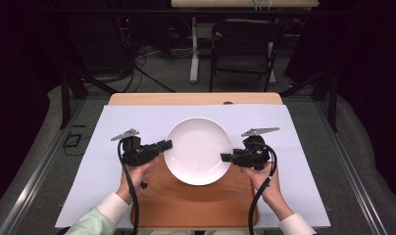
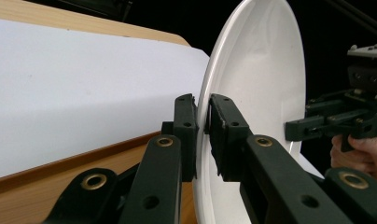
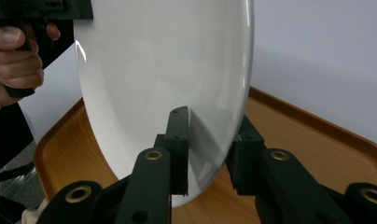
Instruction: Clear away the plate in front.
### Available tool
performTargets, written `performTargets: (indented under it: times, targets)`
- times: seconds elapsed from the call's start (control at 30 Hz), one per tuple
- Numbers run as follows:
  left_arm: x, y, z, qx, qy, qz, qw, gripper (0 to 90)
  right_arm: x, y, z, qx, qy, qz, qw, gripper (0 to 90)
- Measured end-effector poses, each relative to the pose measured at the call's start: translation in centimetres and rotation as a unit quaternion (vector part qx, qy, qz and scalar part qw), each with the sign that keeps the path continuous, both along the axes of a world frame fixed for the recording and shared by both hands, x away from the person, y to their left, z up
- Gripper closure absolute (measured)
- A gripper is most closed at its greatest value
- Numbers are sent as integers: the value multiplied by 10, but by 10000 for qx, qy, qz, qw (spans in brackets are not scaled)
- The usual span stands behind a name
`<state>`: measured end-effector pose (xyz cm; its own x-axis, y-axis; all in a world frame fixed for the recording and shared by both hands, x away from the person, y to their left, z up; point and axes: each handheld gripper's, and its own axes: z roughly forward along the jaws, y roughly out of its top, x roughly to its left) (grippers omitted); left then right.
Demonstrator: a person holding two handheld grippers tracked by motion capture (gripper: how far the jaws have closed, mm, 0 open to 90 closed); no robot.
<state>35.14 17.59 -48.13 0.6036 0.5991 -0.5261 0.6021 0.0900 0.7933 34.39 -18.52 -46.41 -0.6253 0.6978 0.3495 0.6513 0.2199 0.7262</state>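
A round white plate (image 1: 197, 149) hangs level between both grippers, over the far edge of a wooden tray (image 1: 196, 203). My left gripper (image 1: 162, 145) is shut on the plate's left rim; in the left gripper view its jaws (image 2: 203, 116) pinch the thin rim of the plate (image 2: 256, 70) from both faces. My right gripper (image 1: 226, 157) is shut on the right rim. In the right gripper view the right gripper (image 3: 210, 135) has one jaw on the plate's (image 3: 163, 60) inner face and one behind it. The plate holds nothing.
A white sheet (image 1: 137, 117) covers the table, and the tray (image 3: 317, 135) lies on it at the near edge. A dark chair (image 1: 242, 46) and table legs stand beyond the far edge. Cables trail from both grippers toward the person.
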Motion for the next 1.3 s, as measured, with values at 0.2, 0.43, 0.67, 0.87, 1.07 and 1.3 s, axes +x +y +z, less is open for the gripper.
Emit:
performTargets:
  times: [0.2,0.43,0.67,0.87,1.07,1.3]
  targets:
    - [-11,-2,2,297,-205,-182,9992,810,-7,-3,2,-88,-96,34,9999,749]
    - [-21,1,4,417,-318,-222,9984,810,-14,0,6,-157,-156,109,9997,755]
    - [-29,5,1,483,-251,-193,9983,798,-22,4,7,-178,-186,220,9994,764]
    - [-38,8,2,513,-193,-209,9983,796,-30,6,8,-174,-164,334,9992,770]
    - [-46,9,-2,489,46,-289,9984,797,-38,6,6,-163,-68,421,9990,772]
    - [-56,9,-6,514,211,-327,9979,798,-45,5,1,-170,67,454,9988,773]
